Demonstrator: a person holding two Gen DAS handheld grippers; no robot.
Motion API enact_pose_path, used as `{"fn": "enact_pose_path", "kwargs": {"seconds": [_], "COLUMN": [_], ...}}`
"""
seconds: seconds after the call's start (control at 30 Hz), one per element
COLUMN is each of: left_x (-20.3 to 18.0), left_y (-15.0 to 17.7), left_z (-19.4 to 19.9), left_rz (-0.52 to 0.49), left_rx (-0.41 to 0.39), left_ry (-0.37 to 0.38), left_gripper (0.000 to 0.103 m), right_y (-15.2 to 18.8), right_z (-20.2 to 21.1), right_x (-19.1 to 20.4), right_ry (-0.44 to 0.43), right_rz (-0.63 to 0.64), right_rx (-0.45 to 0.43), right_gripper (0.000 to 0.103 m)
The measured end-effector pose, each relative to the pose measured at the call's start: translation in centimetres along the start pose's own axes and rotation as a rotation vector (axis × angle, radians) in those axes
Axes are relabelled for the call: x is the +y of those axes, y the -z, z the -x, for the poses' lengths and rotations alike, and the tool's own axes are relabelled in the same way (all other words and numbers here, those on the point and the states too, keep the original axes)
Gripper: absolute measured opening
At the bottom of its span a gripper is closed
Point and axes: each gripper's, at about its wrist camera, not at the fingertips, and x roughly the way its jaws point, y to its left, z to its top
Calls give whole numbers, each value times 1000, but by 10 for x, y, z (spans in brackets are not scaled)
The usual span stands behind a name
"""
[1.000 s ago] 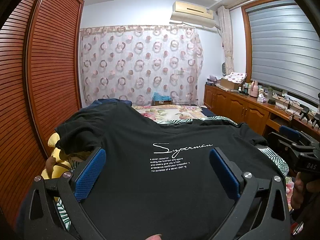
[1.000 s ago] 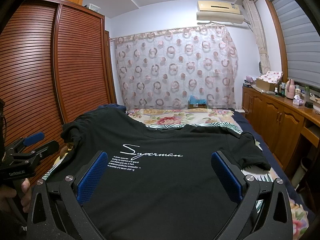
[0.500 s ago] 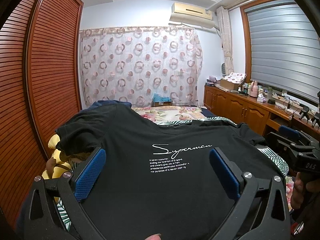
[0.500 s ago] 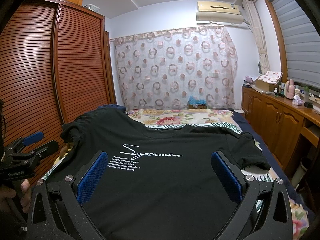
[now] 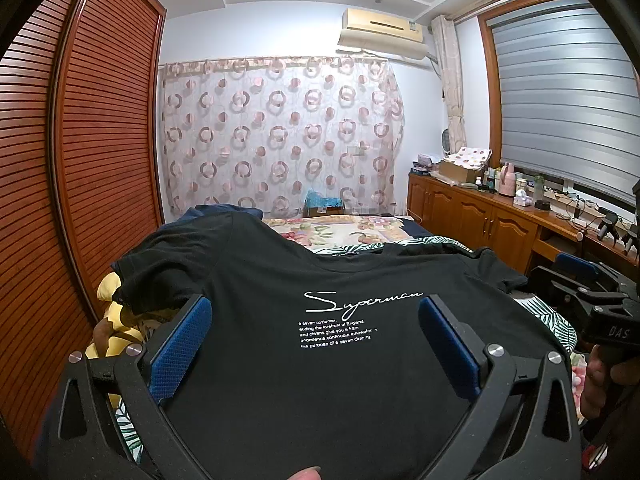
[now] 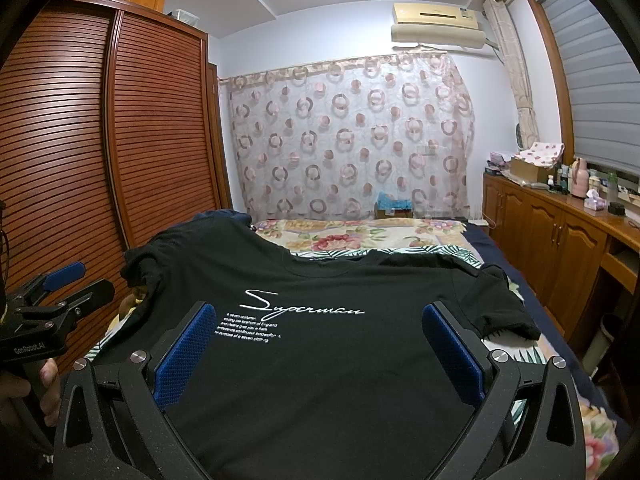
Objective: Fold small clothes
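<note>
Left gripper (image 5: 316,344), jaws spread wide, empty, above the shirt's left half; black T-shirt (image 5: 320,380) spread print-up on bed (image 6: 360,236) beneath both, presumably laid out for folding; right gripper (image 6: 320,348), likewise spread, empty.

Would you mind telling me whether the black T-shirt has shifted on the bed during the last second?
No. The black T-shirt lies spread where it was: its white print keeps the same place against the floral bedspread and the wardrobe.
</note>
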Motion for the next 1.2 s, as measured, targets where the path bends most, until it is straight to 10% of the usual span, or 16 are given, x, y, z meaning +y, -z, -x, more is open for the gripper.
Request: {"fn": "enact_pose_path", "kwargs": {"seconds": [1.2], "left_x": [1], "left_y": [4], "left_z": [0], "left_rz": [-2], "left_rx": [2], "left_ry": [-2], "left_gripper": [103], "right_y": [2], "right_z": [-2], "right_x": [3], "right_ry": [-9], "right_rz": [-8], "right_rx": [6], "right_gripper": [103]}}
